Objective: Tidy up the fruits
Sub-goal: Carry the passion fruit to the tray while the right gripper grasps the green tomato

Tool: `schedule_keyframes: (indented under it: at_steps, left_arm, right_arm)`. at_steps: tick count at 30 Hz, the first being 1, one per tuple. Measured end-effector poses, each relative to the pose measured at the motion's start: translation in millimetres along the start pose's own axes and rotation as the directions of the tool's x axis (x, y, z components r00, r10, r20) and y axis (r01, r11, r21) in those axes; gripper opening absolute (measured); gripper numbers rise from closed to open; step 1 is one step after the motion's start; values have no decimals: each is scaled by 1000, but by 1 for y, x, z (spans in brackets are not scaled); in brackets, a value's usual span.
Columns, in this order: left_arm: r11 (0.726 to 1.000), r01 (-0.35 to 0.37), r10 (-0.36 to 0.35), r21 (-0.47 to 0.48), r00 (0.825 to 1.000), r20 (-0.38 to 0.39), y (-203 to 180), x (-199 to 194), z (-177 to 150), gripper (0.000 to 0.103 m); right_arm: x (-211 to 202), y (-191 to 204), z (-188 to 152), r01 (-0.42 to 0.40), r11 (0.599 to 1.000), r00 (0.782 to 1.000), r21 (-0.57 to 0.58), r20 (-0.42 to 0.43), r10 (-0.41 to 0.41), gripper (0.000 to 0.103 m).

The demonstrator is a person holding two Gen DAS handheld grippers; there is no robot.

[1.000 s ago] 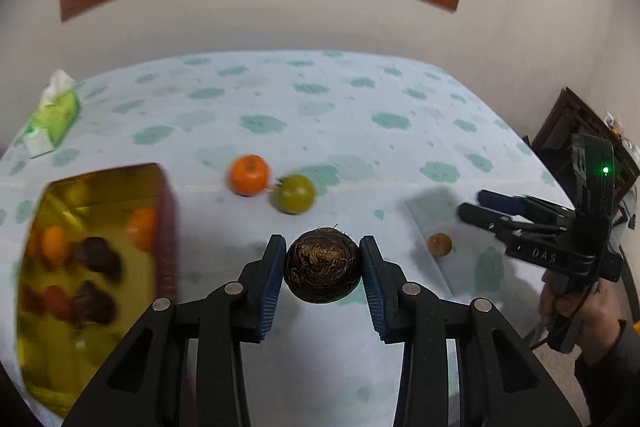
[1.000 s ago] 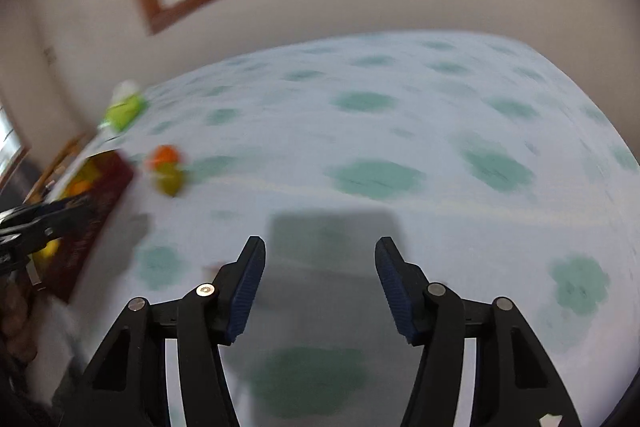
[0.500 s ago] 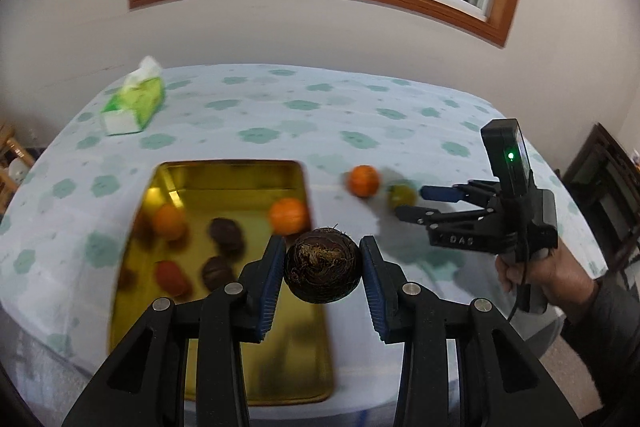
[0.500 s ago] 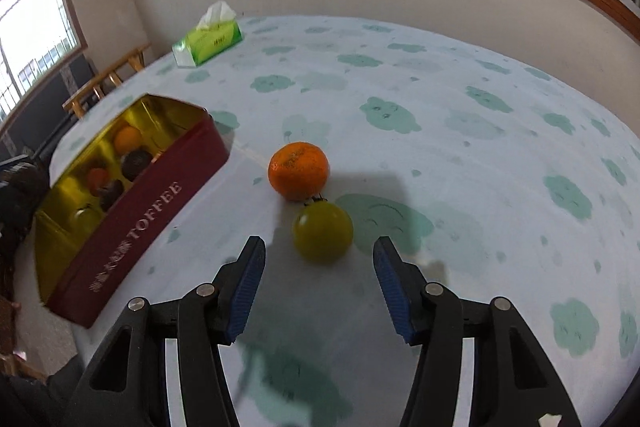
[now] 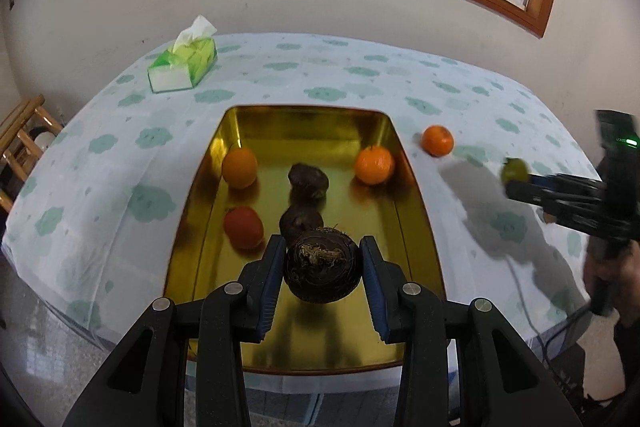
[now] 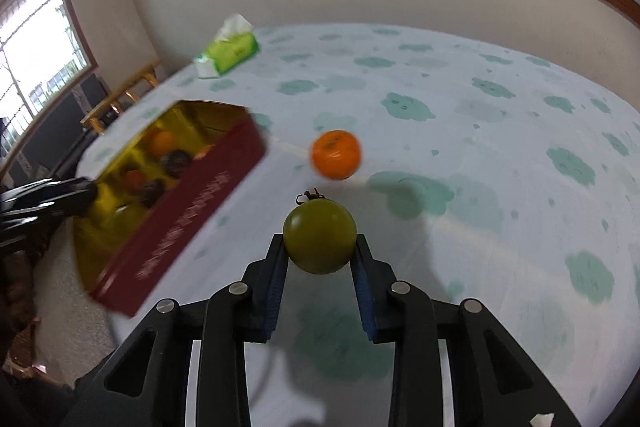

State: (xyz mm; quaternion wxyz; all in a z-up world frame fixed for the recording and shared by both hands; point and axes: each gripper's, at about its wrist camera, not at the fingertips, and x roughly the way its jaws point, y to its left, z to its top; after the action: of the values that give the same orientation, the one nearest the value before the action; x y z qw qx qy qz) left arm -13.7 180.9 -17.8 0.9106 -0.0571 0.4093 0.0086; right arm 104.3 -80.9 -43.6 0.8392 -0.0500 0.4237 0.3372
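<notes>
1. My left gripper [image 5: 322, 267] has its jaws pinching a dark brown fruit [image 5: 321, 267], rough and fibrous on top, held above the near end of the gold tray [image 5: 304, 119].
2. In the tray I see two oranges [image 5: 239, 167] at the far left and far right, a red fruit [image 5: 243, 227] near left, and two dark fruits [image 5: 308, 181] down the middle, the nearer one partly hidden behind my load.
3. The tray sits on the counter [image 5: 360, 83], which wears a white cloth with green blotches; its outer wall is red with lettering, blurred in the right view.
4. My right gripper [image 6: 319, 241] has its jaws closed on a green fruit [image 6: 319, 241] with a dry stem on top, held above the cloth to the right of the tray.
5. One loose orange [image 6: 336, 154] lies on the cloth just right of the tray's far corner, beyond the green fruit.
6. A green tissue pack [image 5: 183, 69] rests at the counter's far left.
</notes>
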Motion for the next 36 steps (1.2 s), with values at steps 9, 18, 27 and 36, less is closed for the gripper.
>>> schedule_keyframes:
  at_steps: [9,18,27,36]
  left_arm:
    - [999,50,-50,15,999,8,-12,9,2,39]
    - [997,74,-74,19,997,-3,-18,20,1,40]
    - [999,46,-46,0,999,16,-16,14,2,67]
    - [1000,-17,17,10,998,65,-5,-9,0,68]
  right_arm:
    - [-47,28,-13,-13,1000,998,-9,57,14,29]
    - [-59,43,-18,-15,1000,998,-17,61,16,29]
    - [-58,56,-17,-26,999,998,-34,55,28,29]
    - [-42,92,7,-95,988,994,-121,48,102,30]
